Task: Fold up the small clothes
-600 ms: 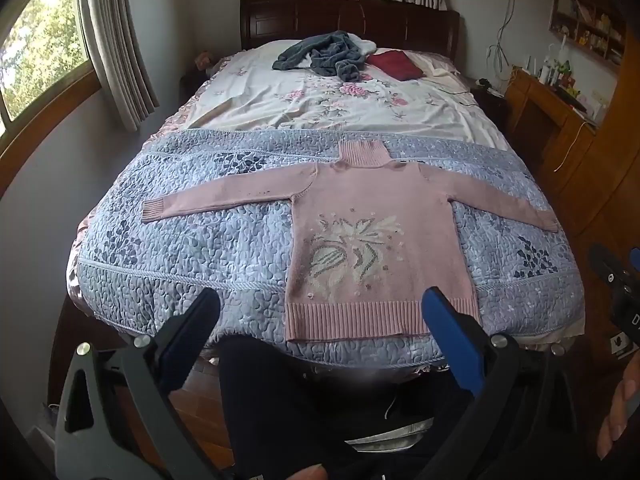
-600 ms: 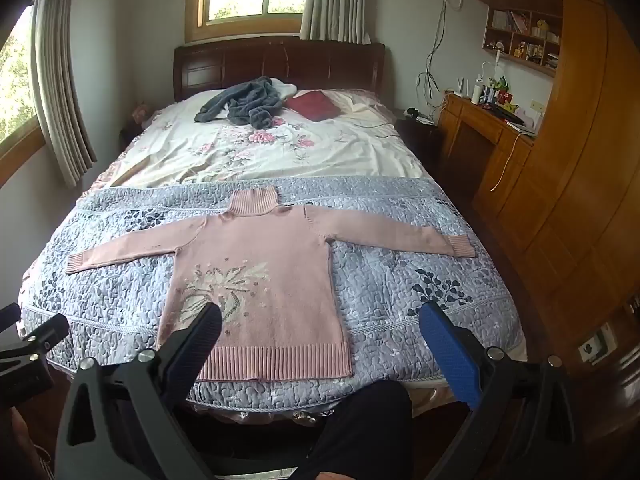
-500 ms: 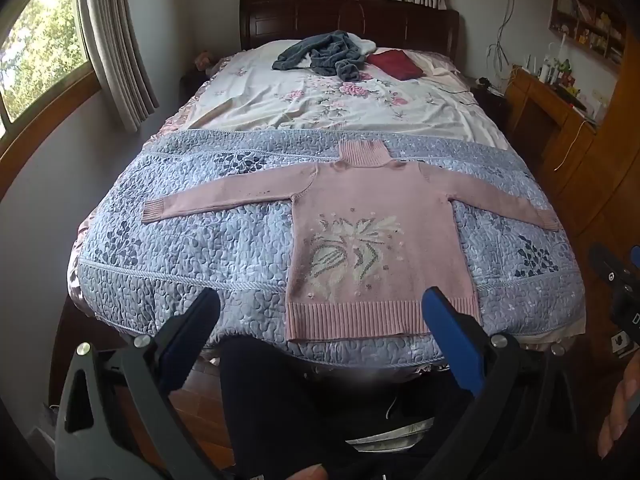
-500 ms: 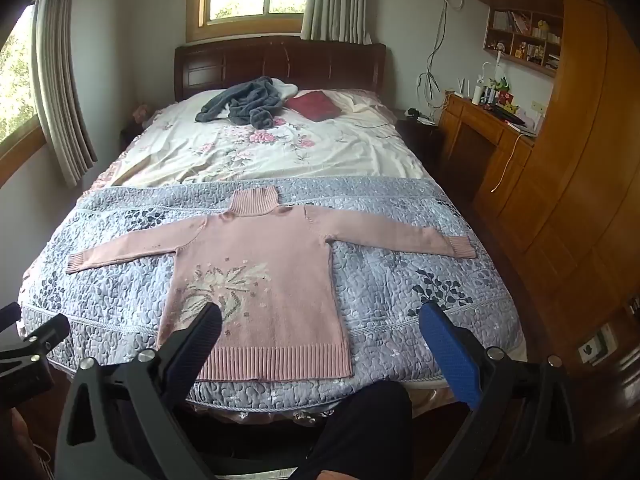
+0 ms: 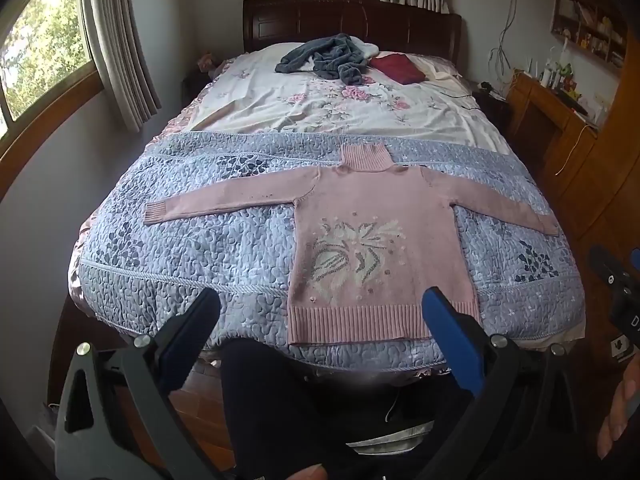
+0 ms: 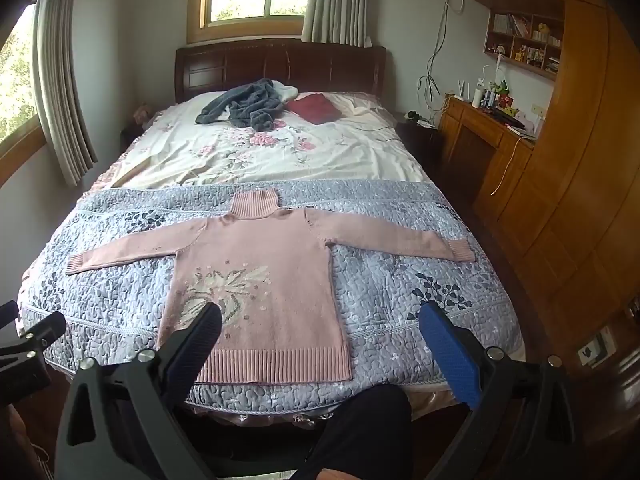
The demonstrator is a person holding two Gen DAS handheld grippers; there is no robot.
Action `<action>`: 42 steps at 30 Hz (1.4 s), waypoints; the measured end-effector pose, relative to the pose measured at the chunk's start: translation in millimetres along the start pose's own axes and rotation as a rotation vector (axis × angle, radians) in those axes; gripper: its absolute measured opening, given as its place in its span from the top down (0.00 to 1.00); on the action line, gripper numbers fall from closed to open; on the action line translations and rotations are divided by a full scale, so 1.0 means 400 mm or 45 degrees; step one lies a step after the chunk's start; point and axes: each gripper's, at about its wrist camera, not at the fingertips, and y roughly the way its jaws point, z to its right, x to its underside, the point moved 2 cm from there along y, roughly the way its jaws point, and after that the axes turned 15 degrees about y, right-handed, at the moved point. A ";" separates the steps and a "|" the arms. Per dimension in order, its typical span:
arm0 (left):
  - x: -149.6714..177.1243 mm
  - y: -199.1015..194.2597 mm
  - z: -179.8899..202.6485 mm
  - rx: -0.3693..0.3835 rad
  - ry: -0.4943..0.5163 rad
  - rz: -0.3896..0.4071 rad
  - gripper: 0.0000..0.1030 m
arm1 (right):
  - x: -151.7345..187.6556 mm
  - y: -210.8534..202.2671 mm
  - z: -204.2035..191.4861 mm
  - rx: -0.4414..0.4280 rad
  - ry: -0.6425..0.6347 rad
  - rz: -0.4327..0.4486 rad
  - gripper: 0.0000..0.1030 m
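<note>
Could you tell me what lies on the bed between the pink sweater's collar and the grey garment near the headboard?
Only bare bedding in both views: quilt, then floral sheet, between pink sweater and grey garment.

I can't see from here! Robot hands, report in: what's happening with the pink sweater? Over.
Left gripper open, empty. Right gripper open, empty. Pink sweater flat on quilt, sleeves spread, unfolded. Nothing in the way.
</note>
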 end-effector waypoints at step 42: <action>0.005 -0.009 0.000 -0.016 -0.004 0.018 0.03 | 0.003 -0.014 0.002 -0.005 0.009 0.019 0.04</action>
